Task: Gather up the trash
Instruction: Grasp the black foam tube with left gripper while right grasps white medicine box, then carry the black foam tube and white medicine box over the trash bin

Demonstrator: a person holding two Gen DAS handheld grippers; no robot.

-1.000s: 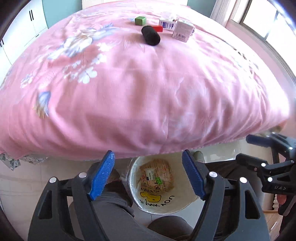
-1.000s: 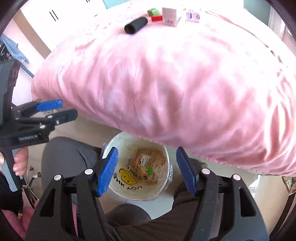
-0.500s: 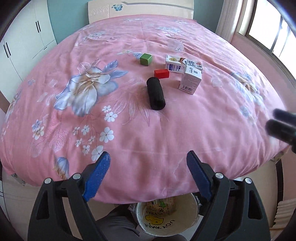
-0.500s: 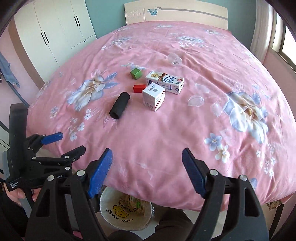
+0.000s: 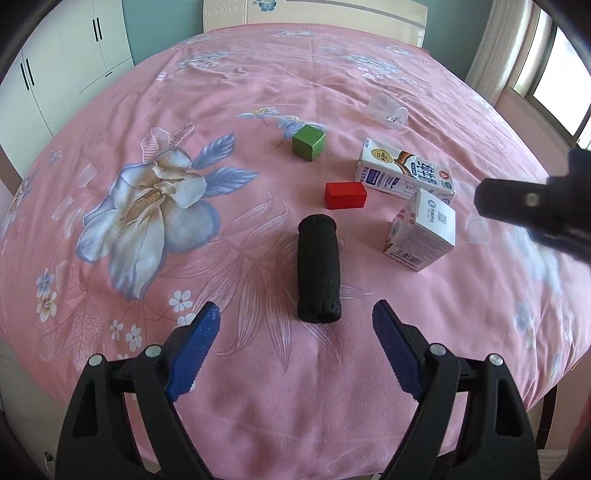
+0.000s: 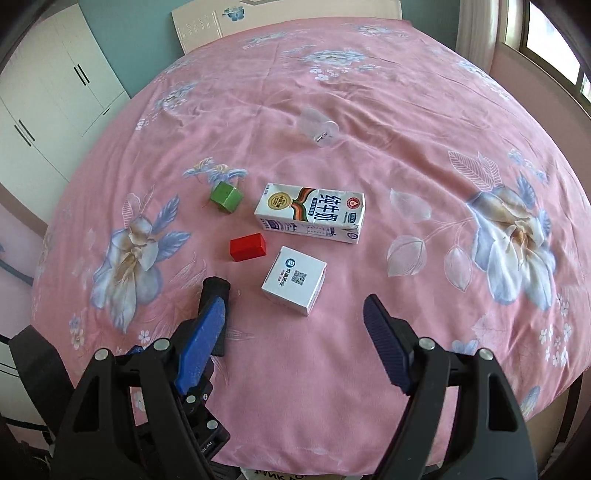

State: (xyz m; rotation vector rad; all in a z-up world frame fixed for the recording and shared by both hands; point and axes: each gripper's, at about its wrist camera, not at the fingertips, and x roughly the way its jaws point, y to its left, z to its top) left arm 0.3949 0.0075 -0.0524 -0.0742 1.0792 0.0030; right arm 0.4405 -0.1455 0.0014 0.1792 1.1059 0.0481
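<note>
On the pink floral bed lie a milk carton (image 5: 404, 172) (image 6: 312, 213), a small white box (image 5: 423, 230) (image 6: 294, 280), a black foam roll (image 5: 318, 267) (image 6: 215, 291), a red block (image 5: 345, 195) (image 6: 247, 246), a green cube (image 5: 308, 142) (image 6: 226, 196) and a clear plastic cup (image 5: 388, 110) (image 6: 318, 126). My left gripper (image 5: 295, 336) is open and empty, just short of the black roll. My right gripper (image 6: 295, 325) is open and empty, just short of the white box. The rim of the trash bowl (image 6: 273, 473) shows below the bed's edge.
White wardrobes (image 5: 55, 74) stand at the left, a window (image 6: 546, 37) at the right, a headboard (image 5: 314, 14) at the far end. The right gripper's body (image 5: 535, 206) reaches in at the right of the left wrist view.
Both grippers have risen from over the trash bowl below the bed's edge and moved forward over the bed, towards the objects. Both have stayed open and empty.
</note>
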